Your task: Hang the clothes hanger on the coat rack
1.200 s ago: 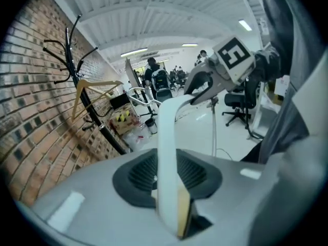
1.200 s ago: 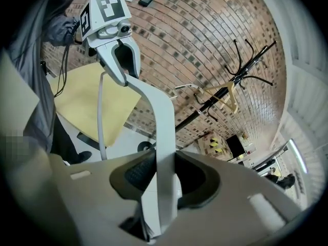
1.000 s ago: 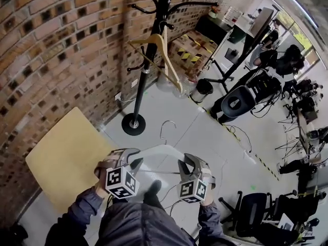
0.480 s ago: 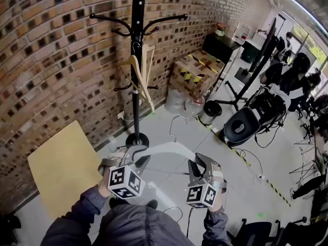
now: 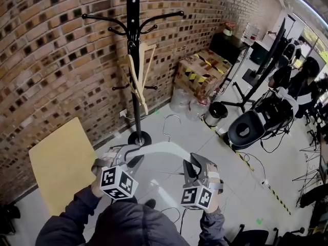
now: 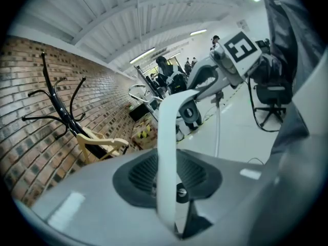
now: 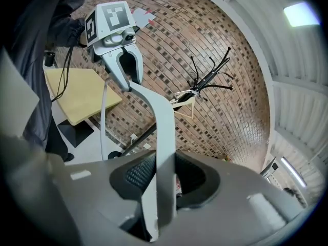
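Fingers on my left gripper (image 6: 168, 183) are closed to a narrow gap on one end of the white hanger (image 6: 166, 132), and its pale arm rises straight out from between the pads. The fingers of my right gripper (image 7: 160, 183) are clamped the same way on the other end, so the hanger is carried between both hands. It arches from one set of fingers to the other with the thin lower bar stretched beneath the arch. From the top of the arch, midway between the two grips and ahead of them, the wire hook (image 5: 169, 124) stands up free, touching nothing and caught on no peg. Beyond the hook, a little toward the left fingers' side, stands the coat rack (image 5: 134, 45), a black pole with curved pegs near the top and short pegs lower down. Its round base (image 5: 139, 138) sits on the pale floor (image 5: 205, 142) just ahead of the left fingers. A wooden hanger (image 5: 138, 78) is already hung on the pole at mid height, tilted on edge. A brick wall (image 5: 56, 70) rises behind the rack. Out to the left of the left fingers a yellow-topped counter (image 5: 61, 163) stands against that wall. Farther off beyond the right fingers sit a cardboard box (image 5: 202, 70) with yellow-and-black tape and a dark bin (image 5: 215, 113) just beside it.
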`<state>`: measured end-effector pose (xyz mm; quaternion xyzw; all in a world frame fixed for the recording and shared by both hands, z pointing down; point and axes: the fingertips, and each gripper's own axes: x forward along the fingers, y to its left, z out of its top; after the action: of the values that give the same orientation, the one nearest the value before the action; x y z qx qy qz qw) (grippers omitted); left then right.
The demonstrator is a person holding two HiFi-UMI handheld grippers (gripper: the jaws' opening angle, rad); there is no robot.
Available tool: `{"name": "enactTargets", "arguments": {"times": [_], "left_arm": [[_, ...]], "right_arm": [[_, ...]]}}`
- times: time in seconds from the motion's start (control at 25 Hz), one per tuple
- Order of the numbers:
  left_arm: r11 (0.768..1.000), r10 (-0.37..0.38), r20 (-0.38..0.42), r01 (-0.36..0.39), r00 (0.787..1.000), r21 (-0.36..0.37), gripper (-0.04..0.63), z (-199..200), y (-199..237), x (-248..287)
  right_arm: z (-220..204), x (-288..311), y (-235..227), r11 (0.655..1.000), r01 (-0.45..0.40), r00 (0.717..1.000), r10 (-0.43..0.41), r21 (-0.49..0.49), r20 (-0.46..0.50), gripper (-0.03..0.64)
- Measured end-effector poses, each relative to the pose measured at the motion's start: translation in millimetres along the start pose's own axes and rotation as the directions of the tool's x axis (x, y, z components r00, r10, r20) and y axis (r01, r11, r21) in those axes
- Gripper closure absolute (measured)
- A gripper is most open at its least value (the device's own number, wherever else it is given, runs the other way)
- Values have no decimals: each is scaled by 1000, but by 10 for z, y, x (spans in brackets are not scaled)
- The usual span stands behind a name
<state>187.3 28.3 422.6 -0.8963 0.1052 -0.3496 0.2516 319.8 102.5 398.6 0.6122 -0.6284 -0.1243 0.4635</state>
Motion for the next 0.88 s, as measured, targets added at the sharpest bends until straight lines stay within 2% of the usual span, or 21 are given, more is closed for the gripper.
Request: {"name": "enactTargets", "arguments": {"times": [0.2,0.52,0.88], "left_arm": [[999,-27,-52,24,998,-46,482,-352,-66,59],[977,-157,-80,143,984,-156,482,-1220,35,469],[960,-227,-15,221,974,-169,482,-1357,435,1086]], "right_arm": [[4,267,302,997,-79,997,79,9,0,495],[102,1025,859,977,-212,973,213,27,-89,495],[19,1675,658,974,-226,956,228,32,-186,497]]}}
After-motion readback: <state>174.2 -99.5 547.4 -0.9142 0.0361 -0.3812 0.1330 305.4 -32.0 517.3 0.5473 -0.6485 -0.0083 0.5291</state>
